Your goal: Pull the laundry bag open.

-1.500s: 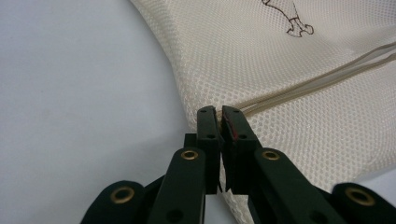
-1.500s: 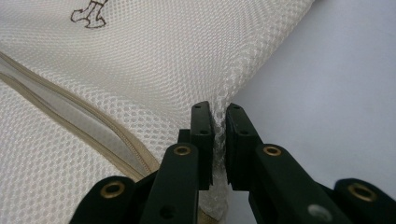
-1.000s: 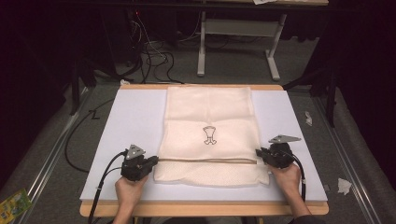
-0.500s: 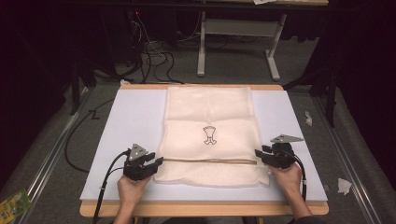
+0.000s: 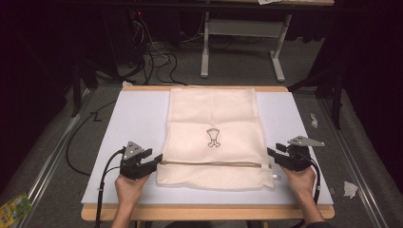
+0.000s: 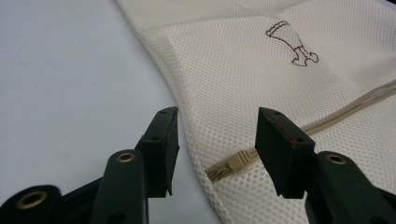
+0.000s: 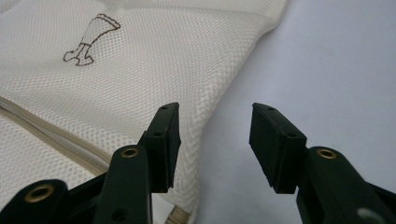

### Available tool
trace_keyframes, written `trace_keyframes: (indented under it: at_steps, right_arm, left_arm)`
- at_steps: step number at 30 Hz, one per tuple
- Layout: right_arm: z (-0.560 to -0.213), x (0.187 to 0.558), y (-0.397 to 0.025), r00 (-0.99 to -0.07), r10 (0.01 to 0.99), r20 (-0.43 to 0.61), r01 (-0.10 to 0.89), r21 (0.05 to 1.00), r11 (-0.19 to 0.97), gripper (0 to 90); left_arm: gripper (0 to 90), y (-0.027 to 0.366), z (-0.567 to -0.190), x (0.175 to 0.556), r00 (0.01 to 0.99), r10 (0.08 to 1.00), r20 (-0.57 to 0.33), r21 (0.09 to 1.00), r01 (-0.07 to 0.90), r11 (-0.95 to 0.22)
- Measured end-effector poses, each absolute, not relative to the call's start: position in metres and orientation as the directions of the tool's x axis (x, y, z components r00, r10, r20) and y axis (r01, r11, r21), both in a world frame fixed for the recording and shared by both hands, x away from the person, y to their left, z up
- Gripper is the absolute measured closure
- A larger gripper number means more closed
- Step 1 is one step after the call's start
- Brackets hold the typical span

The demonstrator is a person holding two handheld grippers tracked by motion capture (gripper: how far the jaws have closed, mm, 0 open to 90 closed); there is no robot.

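**A:** What does the high view show?

**B:** A cream mesh bag [image 5: 212, 135] lies flat in the middle of a white table top [image 5: 133, 118], its long side running away from the person. A small brown emblem [image 5: 213, 137] sits near its centre, and a zipper [image 5: 211, 164] crosses it close to the near edge. The left gripper [image 5: 151, 159], held in the person's left hand [image 5: 128, 187], sits just beside the bag's near left corner. The right gripper [image 5: 272, 154], held in the right hand [image 5: 300, 179], sits just beside the zipper's right end. Cables lie on the floor beyond the table.

**A:** And the left gripper view?

**B:** The left gripper [image 6: 215, 133] stands released, its two black jaws spread wide. Between them lie the bag's edge and the tan end of the zipper [image 6: 229, 164]. Neither jaw touches the mesh bag [image 6: 261, 74]. The emblem [image 6: 292, 43] shows farther off, with bare table top [image 6: 70, 70] on the other side.

**A:** The right gripper view?

**B:** The right gripper [image 7: 215, 128] is likewise released, jaws apart with nothing held. One jaw is over the mesh bag [image 7: 163, 56] near its side edge, the other over the table top [image 7: 336, 60]. The zipper [image 7: 56, 133] runs in from one side, and the emblem [image 7: 91, 39] shows beyond.
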State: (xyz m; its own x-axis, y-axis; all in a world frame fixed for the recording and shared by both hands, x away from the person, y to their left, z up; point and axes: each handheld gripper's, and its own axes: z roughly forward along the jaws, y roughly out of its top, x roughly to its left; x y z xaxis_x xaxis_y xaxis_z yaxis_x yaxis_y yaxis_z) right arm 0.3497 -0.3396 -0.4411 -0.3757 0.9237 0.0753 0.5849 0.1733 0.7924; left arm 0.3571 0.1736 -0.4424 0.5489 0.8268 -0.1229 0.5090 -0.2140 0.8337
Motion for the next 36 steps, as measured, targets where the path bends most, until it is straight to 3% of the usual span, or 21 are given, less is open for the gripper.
trace_keyframes:
  at_steps: [36]
  right_arm:
    - [-0.435,0.332,-0.394,-0.264,0.956,0.125,0.529,0.848,0.035,54.3]
  left_arm:
    - [49.2,0.223,-0.437,0.360,0.439,0.880,-0.182,0.848,0.523,-0.085]
